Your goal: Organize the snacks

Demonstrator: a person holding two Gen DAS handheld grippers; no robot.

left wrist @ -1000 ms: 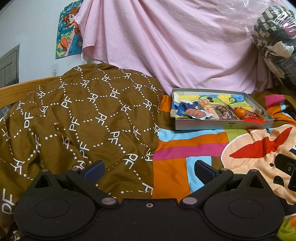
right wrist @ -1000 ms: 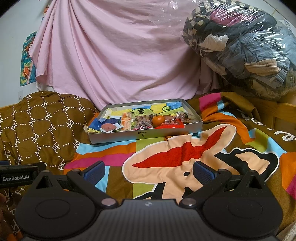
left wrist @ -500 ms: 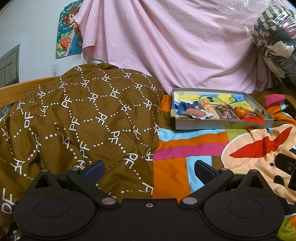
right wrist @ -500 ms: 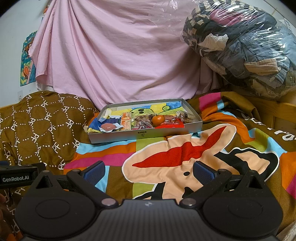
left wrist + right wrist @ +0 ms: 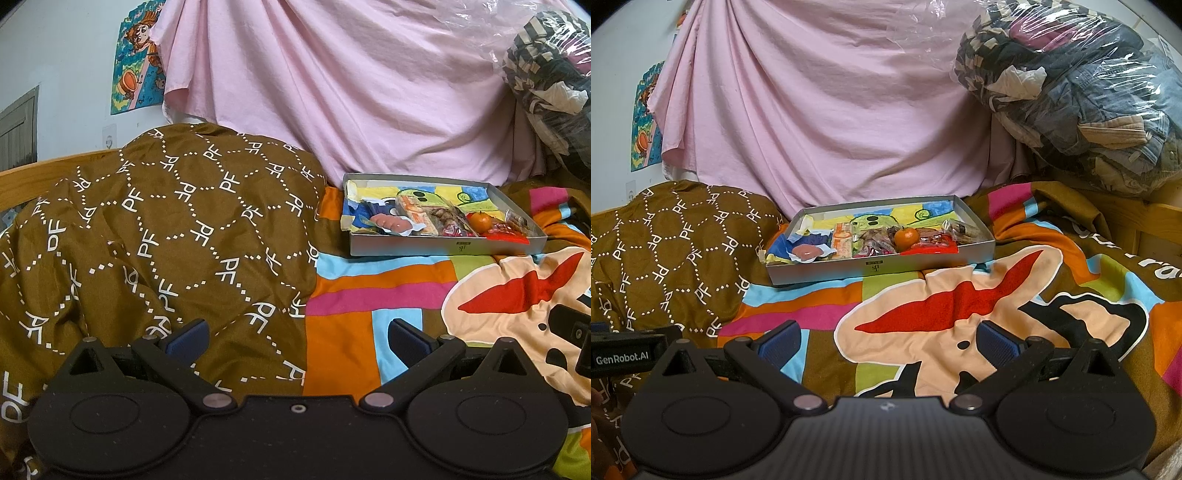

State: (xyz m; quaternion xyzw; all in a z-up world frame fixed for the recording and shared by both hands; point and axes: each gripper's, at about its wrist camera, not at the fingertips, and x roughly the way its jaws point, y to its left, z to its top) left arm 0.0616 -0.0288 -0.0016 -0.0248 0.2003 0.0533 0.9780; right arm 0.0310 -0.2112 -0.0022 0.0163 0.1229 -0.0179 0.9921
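grey cardboard walls ring the shallow box (image 5: 879, 267) that sits on the bed, well ahead of both grippers, and the snacks lie inside it along its near edge: a pink packet (image 5: 806, 252) at the left, an orange-striped wrapper (image 5: 843, 242) beside it, a clear bag of brown pieces (image 5: 873, 240), a small orange (image 5: 906, 237) and a red packet (image 5: 932, 248) toward the right. no snack shows on the patchwork cover (image 5: 945, 302) outside the box. that fits either a sorting about to start or one just done, so the step in hand cannot be fixed from here. any further move would call for a long reach forward over the soft, rumpled cover to the box.

left gripper (image 5: 297, 338): jaws spread wide, nothing between them, held low over the brown quilt (image 5: 166, 229). right gripper (image 5: 888, 338): jaws equally wide, holding and touching nothing, held over the cover.
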